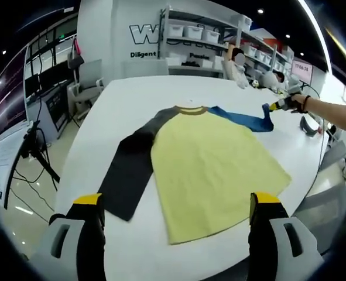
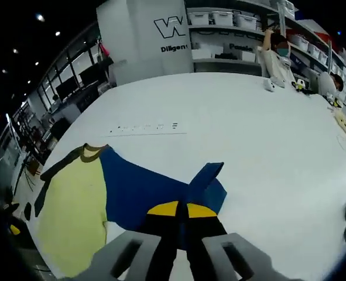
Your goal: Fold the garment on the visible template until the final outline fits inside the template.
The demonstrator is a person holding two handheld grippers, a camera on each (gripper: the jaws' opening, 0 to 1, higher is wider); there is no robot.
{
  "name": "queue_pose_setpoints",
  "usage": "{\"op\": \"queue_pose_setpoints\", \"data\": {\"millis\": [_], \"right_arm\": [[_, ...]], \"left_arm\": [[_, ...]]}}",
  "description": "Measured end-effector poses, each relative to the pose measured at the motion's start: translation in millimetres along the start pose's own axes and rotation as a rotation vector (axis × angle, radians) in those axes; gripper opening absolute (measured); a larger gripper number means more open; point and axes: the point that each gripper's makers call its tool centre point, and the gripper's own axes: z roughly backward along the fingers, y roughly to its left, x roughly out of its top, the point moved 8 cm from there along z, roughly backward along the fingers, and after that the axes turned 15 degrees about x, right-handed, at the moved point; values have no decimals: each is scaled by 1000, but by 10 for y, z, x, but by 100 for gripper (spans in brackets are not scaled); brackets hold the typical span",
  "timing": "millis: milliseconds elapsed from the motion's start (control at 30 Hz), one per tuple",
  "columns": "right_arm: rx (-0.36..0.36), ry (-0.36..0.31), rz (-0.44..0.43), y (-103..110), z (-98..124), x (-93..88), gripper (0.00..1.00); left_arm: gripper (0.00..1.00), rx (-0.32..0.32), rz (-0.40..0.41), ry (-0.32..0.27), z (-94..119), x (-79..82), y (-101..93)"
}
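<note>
A long-sleeved shirt lies flat on the white table [image 1: 114, 111]. It has a yellow body [image 1: 211, 167], a dark grey sleeve [image 1: 129, 172] and a blue sleeve [image 1: 243, 119]. My left gripper [image 1: 177, 202] hangs open and wide above the near hem, touching nothing. My right gripper [image 2: 178, 212] is shut on the blue sleeve [image 2: 137, 190] near its cuff, and the cloth bunches up at the jaws. In the left gripper view that right gripper [image 1: 272, 107] shows in a person's hand at the far right, pulling the sleeve out sideways. The yellow body [image 2: 73, 216] lies at the left.
A faint printed line with small marks [image 2: 143, 129] crosses the table beyond the collar. Shelves with white bins [image 1: 193, 32] and a seated person [image 2: 275, 58] are at the far side. Small items [image 2: 339, 120] lie along the right edge. A chair [image 1: 88, 82] and desks stand left.
</note>
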Motion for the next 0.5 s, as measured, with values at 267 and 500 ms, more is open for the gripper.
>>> {"op": "queue_pose_setpoints", "data": {"millis": [267, 500], "right_arm": [[77, -13, 77, 385, -225, 150, 0], [142, 19, 177, 779, -472, 218, 0]], "left_arm": [[99, -8, -1, 10, -16, 10, 26], [99, -19, -12, 10, -1, 17, -14]]}}
